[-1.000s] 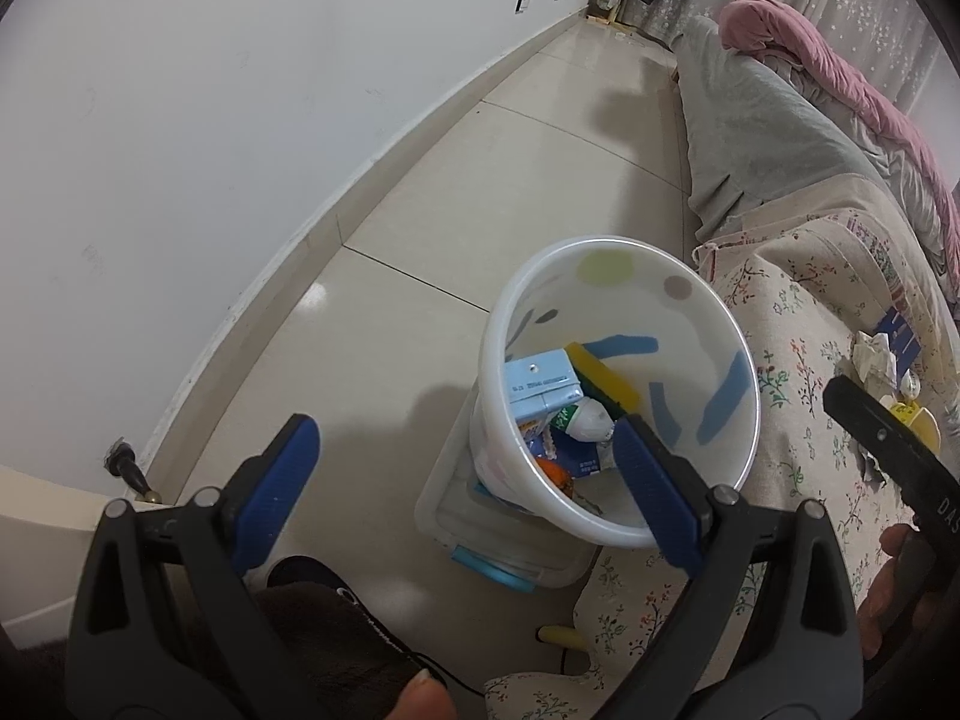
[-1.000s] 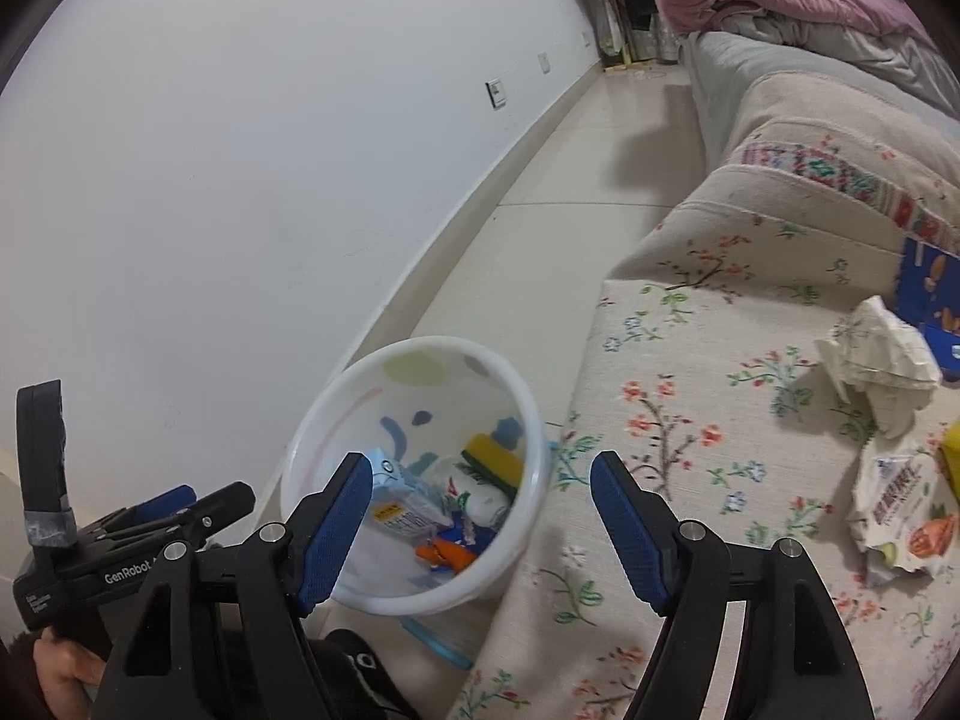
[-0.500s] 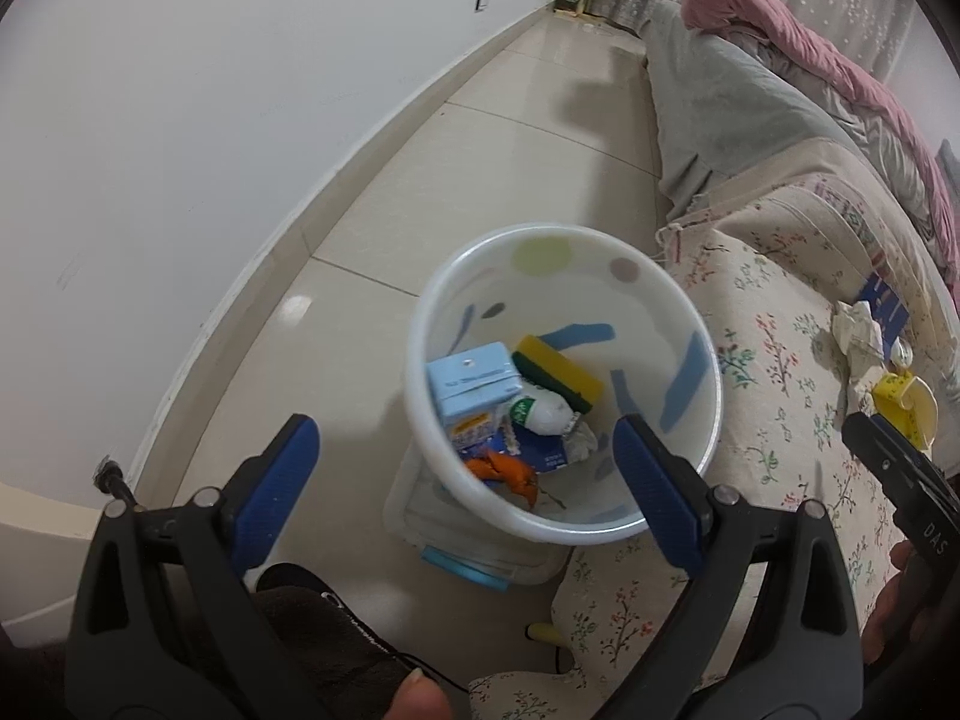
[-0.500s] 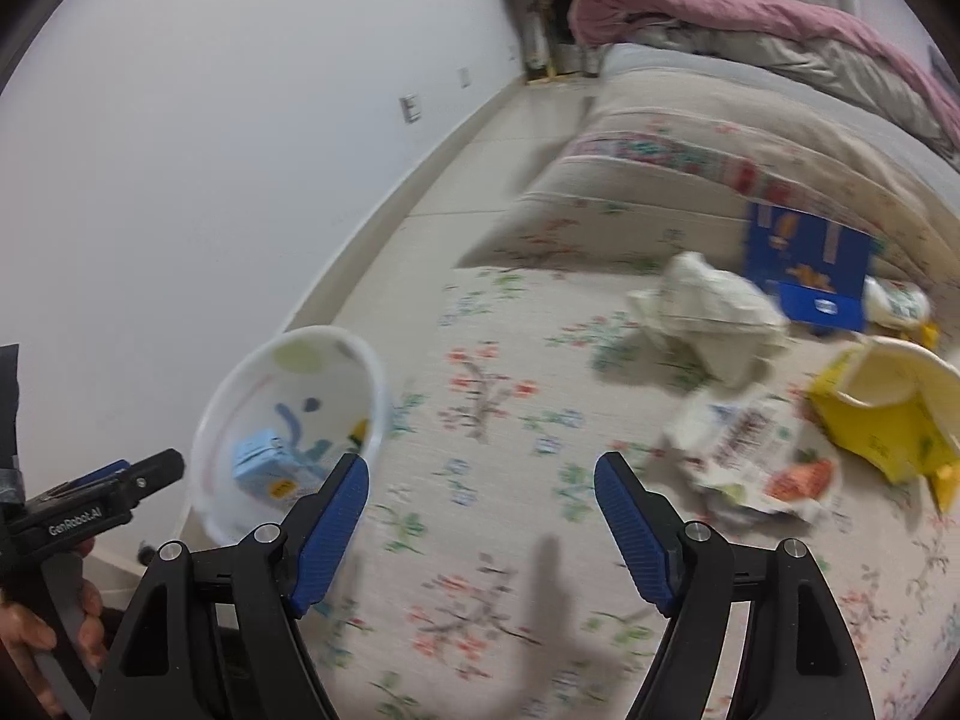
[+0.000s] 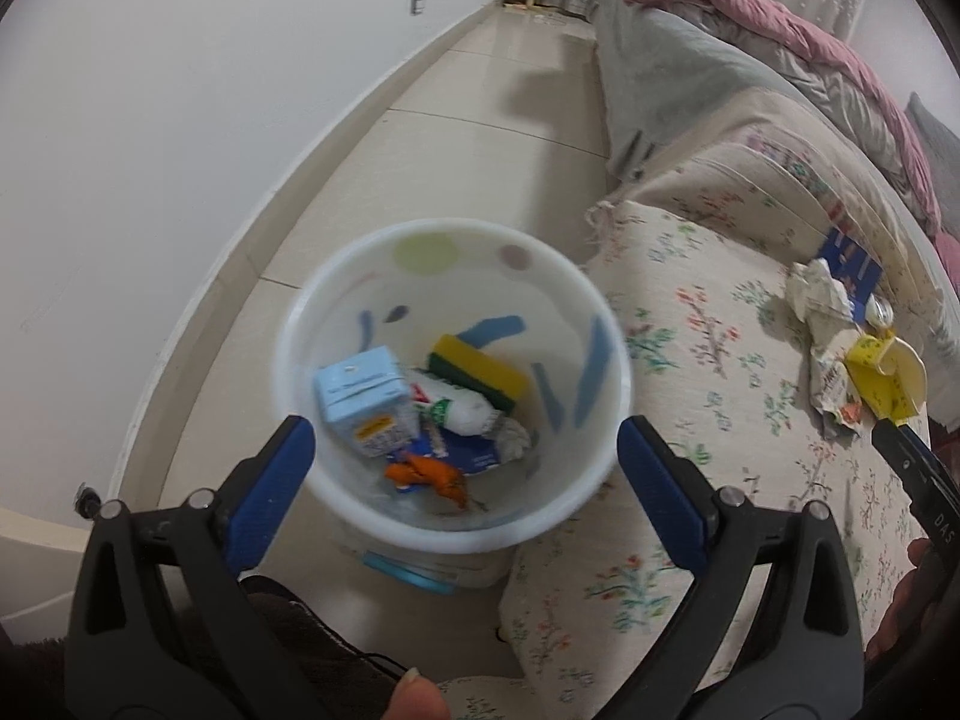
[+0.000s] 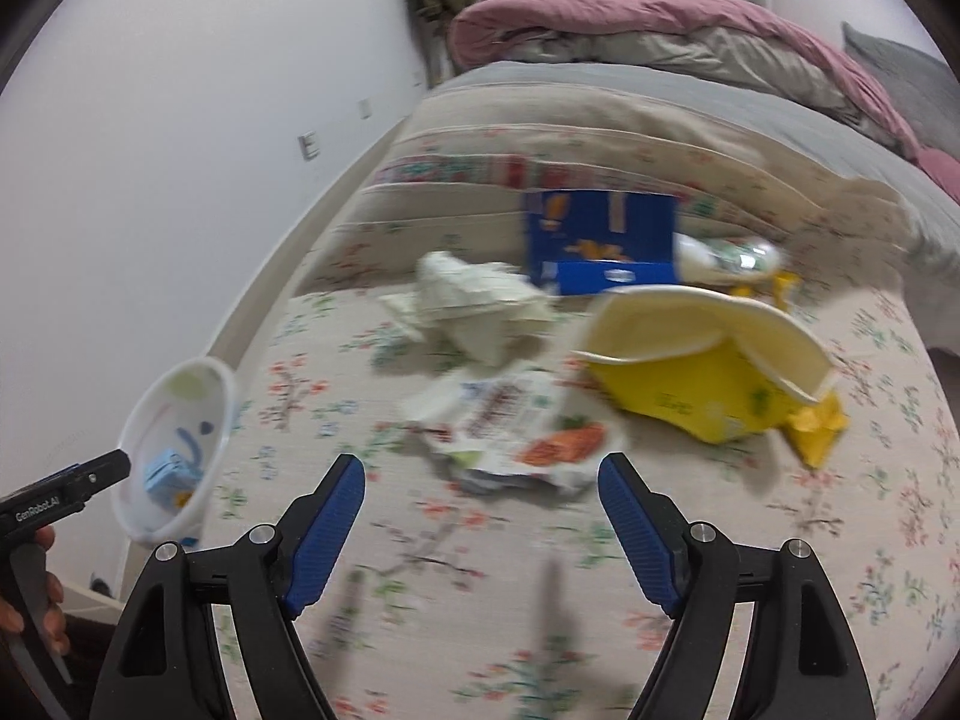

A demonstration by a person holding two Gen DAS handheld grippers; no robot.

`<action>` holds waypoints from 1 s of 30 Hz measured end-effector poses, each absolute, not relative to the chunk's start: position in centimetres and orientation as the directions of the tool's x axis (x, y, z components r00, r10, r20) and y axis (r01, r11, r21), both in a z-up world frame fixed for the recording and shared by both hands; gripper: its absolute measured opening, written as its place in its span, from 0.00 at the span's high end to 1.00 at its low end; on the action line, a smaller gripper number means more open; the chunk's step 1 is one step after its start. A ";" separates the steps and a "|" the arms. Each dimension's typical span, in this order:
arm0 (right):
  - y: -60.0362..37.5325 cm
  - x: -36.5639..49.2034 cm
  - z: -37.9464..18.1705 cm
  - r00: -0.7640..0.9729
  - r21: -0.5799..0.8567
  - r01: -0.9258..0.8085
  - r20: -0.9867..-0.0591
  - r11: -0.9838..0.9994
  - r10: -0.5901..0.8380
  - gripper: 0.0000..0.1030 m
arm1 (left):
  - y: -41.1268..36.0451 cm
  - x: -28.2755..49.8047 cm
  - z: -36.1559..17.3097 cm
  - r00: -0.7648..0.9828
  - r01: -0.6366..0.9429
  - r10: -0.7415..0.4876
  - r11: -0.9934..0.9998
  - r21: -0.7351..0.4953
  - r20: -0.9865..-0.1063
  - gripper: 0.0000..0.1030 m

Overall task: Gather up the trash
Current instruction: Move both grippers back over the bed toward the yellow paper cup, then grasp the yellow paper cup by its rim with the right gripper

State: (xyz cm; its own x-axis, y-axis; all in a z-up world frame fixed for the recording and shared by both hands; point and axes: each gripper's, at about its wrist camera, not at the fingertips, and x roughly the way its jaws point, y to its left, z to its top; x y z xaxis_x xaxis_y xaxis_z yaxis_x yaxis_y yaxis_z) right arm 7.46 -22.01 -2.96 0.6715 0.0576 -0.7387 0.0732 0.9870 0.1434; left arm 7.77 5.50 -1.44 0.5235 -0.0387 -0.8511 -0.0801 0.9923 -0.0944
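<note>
Left gripper (image 5: 465,462) wide over bin (image 5: 600,468), handle marked "GenRobot.AI", right gripper (image 6: 480,510) wide above wrapper (image 6: 510,426)

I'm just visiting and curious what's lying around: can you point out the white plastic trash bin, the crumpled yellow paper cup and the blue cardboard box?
White plastic trash bin (image 5: 600,300): left wrist view, far rim.
Crumpled yellow paper cup (image 6: 702,387): right wrist view, outer wall.
Blue cardboard box (image 6: 600,228): right wrist view, front face.

bin (image 5: 606,324): 1 | blue box (image 6: 600,243): 1 | yellow cup (image 6: 708,384): 1 | wrapper (image 6: 510,426): 1
</note>
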 end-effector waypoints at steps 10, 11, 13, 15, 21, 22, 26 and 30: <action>-28.9 5.7 -3.4 0.676 0.165 0.217 -0.737 0.962 -0.026 0.21 | 0.4 8.6 -1.5 0.513 0.010 -0.085 0.996 -0.093 -0.854 0.02; -29.4 5.7 -3.4 0.676 0.168 0.227 -0.736 0.959 -0.031 0.21 | 0.1 8.7 -1.6 0.511 0.015 -0.091 0.995 -0.097 -0.855 0.02; -30.5 5.7 -3.4 0.676 0.174 0.249 -0.736 0.953 -0.042 0.21 | -0.5 8.9 -1.6 0.508 0.020 -0.103 0.994 -0.108 -0.855 0.02; -31.2 5.8 -3.4 0.678 0.179 0.261 -0.733 0.948 -0.048 0.21 | -1.1 9.1 -1.6 0.506 0.026 -0.115 0.993 -0.118 -0.855 0.02; -33.4 6.6 -3.0 0.702 0.191 0.289 -0.709 0.938 -0.071 0.21 | -2.4 9.7 -2.0 0.491 0.043 -0.149 0.988 -0.147 -0.858 0.02; -33.8 6.9 -3.0 0.703 0.184 0.297 -0.707 0.937 -0.084 0.21 | -2.6 9.8 -2.1 0.489 0.045 -0.154 0.988 -0.151 -0.859 0.02; -34.6 8.0 -3.3 0.695 0.164 0.316 -0.711 0.935 -0.110 0.26 | -3.5 10.0 -2.5 0.477 0.060 -0.177 0.984 -0.169 -0.861 0.02; -34.7 9.0 -3.7 0.689 0.148 0.316 -0.715 0.937 -0.119 0.38 | -4.3 10.1 -2.7 0.468 0.083 -0.200 0.980 -0.182 -0.861 0.02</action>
State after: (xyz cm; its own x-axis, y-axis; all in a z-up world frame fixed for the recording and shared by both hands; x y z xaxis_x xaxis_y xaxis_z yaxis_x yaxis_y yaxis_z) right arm 8.98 -34.73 -3.75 0.6889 -0.1192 -0.7150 0.3159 0.9372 0.1481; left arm 10.07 -4.29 -2.73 0.4679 -0.1998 -0.8609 0.0829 0.9797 -0.1823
